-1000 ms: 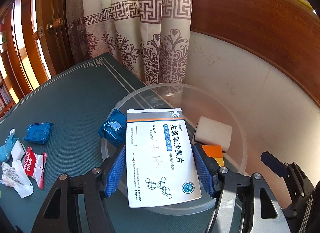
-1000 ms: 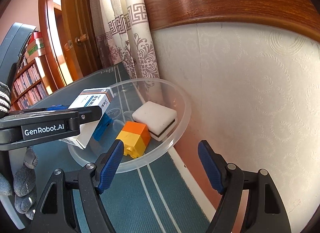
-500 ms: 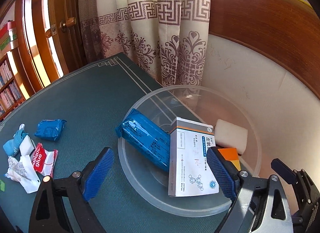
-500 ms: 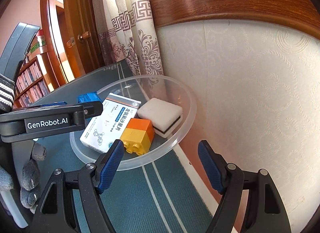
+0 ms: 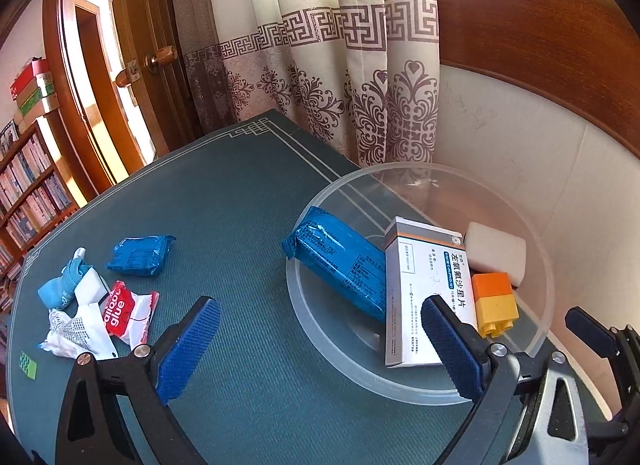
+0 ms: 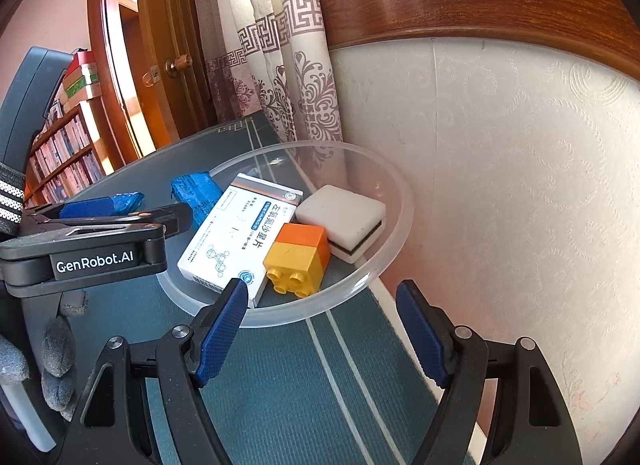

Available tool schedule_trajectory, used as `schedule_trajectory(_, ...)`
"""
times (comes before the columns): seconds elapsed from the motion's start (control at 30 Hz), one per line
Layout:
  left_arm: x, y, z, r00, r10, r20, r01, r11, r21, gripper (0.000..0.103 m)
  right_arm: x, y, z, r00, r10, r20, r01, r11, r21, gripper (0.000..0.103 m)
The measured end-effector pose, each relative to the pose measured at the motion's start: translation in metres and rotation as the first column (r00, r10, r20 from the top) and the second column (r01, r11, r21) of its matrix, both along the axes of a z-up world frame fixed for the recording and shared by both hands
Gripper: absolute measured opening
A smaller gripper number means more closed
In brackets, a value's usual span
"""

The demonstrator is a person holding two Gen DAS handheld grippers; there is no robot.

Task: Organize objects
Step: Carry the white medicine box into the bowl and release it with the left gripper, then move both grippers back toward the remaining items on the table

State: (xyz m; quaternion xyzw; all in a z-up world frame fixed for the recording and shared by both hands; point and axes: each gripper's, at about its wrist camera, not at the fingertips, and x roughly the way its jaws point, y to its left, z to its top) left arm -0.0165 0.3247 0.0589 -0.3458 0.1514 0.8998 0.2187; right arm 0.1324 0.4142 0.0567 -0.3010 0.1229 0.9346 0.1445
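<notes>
Left gripper [image 5: 316,349]: tilted down toward the table, held over the near rim of the clear bowl [image 5: 532,261]. Jaws spread wide with nothing between the pads; they have just been opening. A gloved hand [image 6: 56,361] shows below its body in the right wrist view.

Right gripper [image 6: 320,333]: tilted down, short of the bowl's near rim, beside the wall. Jaws moderately apart, empty.

Contents of bowl:
- Medicine box [image 5: 424,289], white with blue label, lying flat on its back, one end against the near wall of the bowl.
- Blue packet [image 5: 340,265], leaning over the bowl's left rim, touching the box's side.
- Toy brick [image 5: 494,301], orange over yellow, just beside the box.
- White sponge [image 5: 496,249] with a dark underlayer, at the far right, touching the brick.

On green table mat [image 5: 224,225], well apart from the bowl:
- Second blue packet [image 5: 140,255].
- Red glue sachet [image 5: 120,311].
- White wrapper [image 5: 76,335].
- Small blue-and-white bottle [image 5: 66,283].
- Green chip [image 5: 27,364] at the mat's edge.

Change from one second ago: the medicine box was then clamped between the left pads above the bowl; it now rests inside, released. The left gripper has drawn slightly back and to the left. The right gripper is unchanged.
</notes>
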Motion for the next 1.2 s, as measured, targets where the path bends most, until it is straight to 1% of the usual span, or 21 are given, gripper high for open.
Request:
schedule_trajectory(0.4,-0.001,-0.035,-0.002,0.998,0.062,0.019,-0.062,0.998,0.013,0.103,-0.002,-0.023,-0.006,0.999,0.035,0.024,-0.034,0.999,-0.035,0.078)
schedule_trajectory(0.67,-0.004,-0.063,-0.003,0.993,0.111,0.036,-0.111,0.994,0.017,0.103,-0.002,-0.042,-0.007,0.998,0.061,0.031,-0.059,0.997,-0.041,0.078)
schedule_trajectory(0.83,-0.006,-0.085,-0.004,0.988,0.149,0.045,-0.150,0.988,0.021,0.103,-0.004,-0.055,-0.006,0.996,0.084,0.034,-0.083,0.996,-0.039,0.078)
schedule_trajectory(1.2,-0.009,-0.130,-0.005,0.973,0.220,0.065,-0.222,0.974,0.038,0.103,-0.020,-0.092,0.003,0.986,0.163,0.031,-0.163,0.987,-0.003,0.078)
